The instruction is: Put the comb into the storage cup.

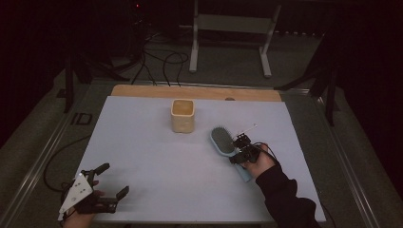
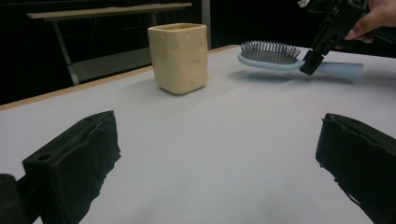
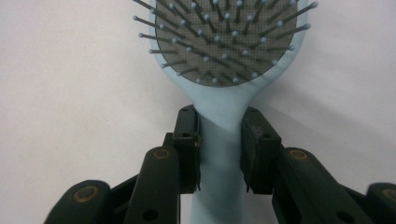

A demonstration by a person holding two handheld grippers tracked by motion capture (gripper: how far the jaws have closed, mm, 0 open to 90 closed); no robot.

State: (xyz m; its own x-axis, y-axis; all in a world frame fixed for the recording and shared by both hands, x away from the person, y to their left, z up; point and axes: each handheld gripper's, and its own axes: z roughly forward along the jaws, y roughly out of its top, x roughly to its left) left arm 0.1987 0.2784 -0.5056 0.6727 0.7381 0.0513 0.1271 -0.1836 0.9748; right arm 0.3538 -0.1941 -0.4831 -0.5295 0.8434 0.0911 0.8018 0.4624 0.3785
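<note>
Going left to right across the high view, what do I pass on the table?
Left tool, open, near the table's front edge → yellow cup → blue hairbrush → right tool, clamped on the brush's handle.

Nothing to read here

Looking over the table now, there's no lettering, brand, number or sign that can be made out on anything. The brush (image 3: 224, 93) is plain pale blue, the cup (image 2: 178, 56) plain cream with no print on it, and the dim light leaves the background too dark to read.
</note>
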